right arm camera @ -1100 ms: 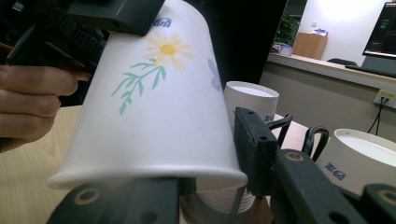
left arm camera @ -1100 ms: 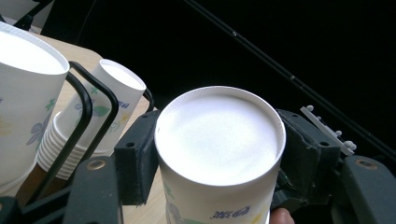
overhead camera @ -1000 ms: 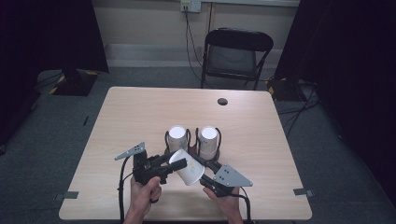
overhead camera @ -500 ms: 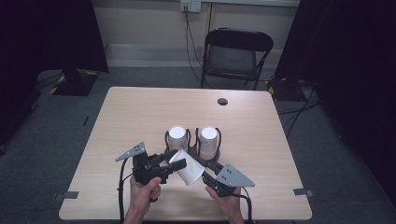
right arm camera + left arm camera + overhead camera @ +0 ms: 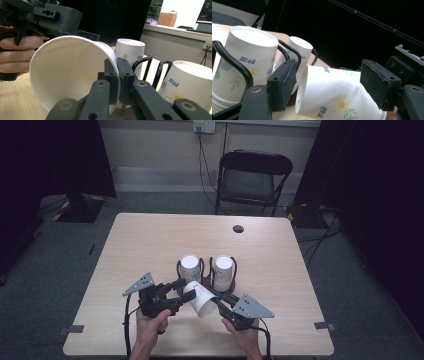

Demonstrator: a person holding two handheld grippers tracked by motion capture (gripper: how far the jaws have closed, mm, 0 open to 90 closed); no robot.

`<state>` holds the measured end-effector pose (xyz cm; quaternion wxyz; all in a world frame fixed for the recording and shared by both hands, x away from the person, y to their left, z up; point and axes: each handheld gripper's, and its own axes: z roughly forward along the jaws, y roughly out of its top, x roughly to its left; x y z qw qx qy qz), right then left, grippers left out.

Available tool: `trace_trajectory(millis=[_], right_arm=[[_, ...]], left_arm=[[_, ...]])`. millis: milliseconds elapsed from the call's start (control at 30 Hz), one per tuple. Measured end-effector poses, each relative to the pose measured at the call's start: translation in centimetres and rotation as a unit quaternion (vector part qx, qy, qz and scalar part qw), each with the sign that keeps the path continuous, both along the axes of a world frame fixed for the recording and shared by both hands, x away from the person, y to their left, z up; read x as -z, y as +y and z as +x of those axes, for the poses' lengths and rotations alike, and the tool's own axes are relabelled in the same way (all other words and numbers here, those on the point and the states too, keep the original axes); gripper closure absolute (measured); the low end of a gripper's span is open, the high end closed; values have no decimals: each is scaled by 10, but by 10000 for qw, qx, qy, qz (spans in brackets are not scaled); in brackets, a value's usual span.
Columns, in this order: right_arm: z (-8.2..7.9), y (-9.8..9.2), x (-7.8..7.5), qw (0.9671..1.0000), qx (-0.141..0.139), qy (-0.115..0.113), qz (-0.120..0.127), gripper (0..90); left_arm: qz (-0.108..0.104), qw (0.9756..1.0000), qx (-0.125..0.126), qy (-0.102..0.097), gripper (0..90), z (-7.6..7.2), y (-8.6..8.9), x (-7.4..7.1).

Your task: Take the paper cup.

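Right gripper (image 5: 117, 75) jaws have just closed onto the paper cup (image 5: 199, 299) rim. Left gripper (image 5: 327, 82) jaws have opened, pads now off the cup's base.

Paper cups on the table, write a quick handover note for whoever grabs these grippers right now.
Right gripper: shut on the rim of the loose paper cup, which lies on its side above the table.
Left gripper: jaws either side of that cup's base end, just been shifting; the pads do not look pressed on.
Two upside-down cup stacks stand in black wire holders.
Done: one cup in hand.
Left: probably placing it; where is unclear.
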<state>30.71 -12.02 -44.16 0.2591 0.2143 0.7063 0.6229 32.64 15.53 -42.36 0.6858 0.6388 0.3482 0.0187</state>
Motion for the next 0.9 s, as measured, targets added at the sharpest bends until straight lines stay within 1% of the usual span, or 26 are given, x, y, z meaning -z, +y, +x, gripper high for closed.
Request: trace_trajectory(millis=[33,100,167,200,233,267,300,333,367,400,433,467,567,633,667,733,767,800,833,867,900], right_arm=[[0,0,0,10000,1,8,-15,872],[1,0,0,10000,1,52,-29,873],[1,-2,-1,9999,-11,118,-40,873],[1,-3,-1,9999,-9,142,-44,874],[1,-3,-1,9998,3,172,-43,874],[1,-4,-1,9996,12,265,-35,874],[1,-4,-1,9996,12,265,-35,874],[2,-5,-1,9996,16,280,-34,874],[3,-7,-1,9994,12,334,-21,874],[3,-7,-1,9993,22,383,-42,874],[3,-8,-1,9991,14,417,-23,875],[3,-8,-1,9988,20,499,-15,874],[5,-11,-2,9983,-21,579,-5,874],[5,-13,-3,9979,-10,648,11,874],[5,-14,-3,9977,18,671,-3,874],[6,-16,-3,9972,27,751,-2,874],[6,-16,-3,9972,27,751,-2,874],[7,-18,-4,9968,55,802,-35,874],[7,-18,-4,9968,55,802,-35,874],[7,-20,-5,9963,78,859,-60,874],[8,-21,-5,9961,72,882,-65,874]], left_arm=[[10,10000,-10,-31,289,0,0,0],[110,9999,-37,-104,283,-1,0,-1],[124,9998,-47,-113,277,-1,0,-1],[202,9996,-71,-176,264,-2,1,-1],[236,9995,-51,-220,262,-2,0,-1],[259,9993,-68,-254,260,-3,0,-1],[259,9993,-68,-254,241,-3,0,-1],[294,9991,-77,-282,241,-3,1,-1],[306,9989,-51,-347,237,-3,1,-1],[307,9988,-65,-365,229,-4,1,-1],[371,9984,-36,-422,218,-4,1,-1],[415,9979,10,-487,195,-5,1,0],[641,9960,48,-623,151,-7,-1,0],[823,9943,32,-683,155,-9,-3,1],[940,9930,0,-717,157,-9,-3,1],[1041,9916,17,-766,157,-10,-4,1],[1041,9916,17,-766,157,-10,-4,1],[1133,9897,-12,-874,157,-12,-6,1],[1133,9897,-12,-874,158,-12,-6,1],[1265,9872,-30,-972,157,-13,-8,2],[1292,9867,-39,-990,156,-13,-9,2]])
